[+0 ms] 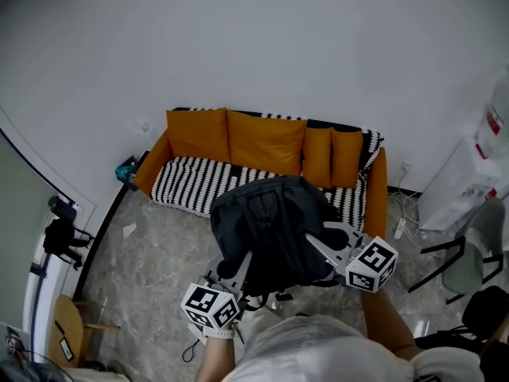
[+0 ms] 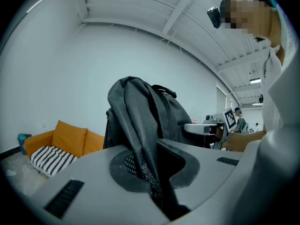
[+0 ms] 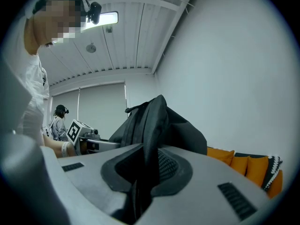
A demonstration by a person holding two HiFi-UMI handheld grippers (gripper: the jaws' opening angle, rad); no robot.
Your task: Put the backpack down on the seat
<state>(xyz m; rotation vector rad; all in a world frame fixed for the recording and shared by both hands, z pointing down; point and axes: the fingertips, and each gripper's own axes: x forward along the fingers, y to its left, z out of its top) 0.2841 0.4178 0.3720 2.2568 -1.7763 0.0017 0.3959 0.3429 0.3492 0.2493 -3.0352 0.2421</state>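
A dark grey backpack (image 1: 270, 229) hangs in the air in front of an orange sofa, clear of its black-and-white striped seat (image 1: 191, 183). My left gripper (image 1: 238, 273) is shut on a mesh shoulder strap (image 2: 140, 149) of the backpack at its lower left. My right gripper (image 1: 318, 245) is shut on another strap (image 3: 149, 139) at the backpack's right side. In the left gripper view the backpack (image 2: 140, 111) rises above the jaws, with the sofa (image 2: 61, 144) at the lower left. In the right gripper view the backpack (image 3: 159, 125) fills the middle.
Orange cushions (image 1: 262, 142) line the sofa's back. A wooden chair (image 1: 67, 329) stands at lower left, a dark chair (image 1: 465, 261) and white bags (image 1: 477, 173) at right. Cables lie on the marbled floor (image 1: 151, 253). Another person (image 3: 58, 121) stands in the distance.
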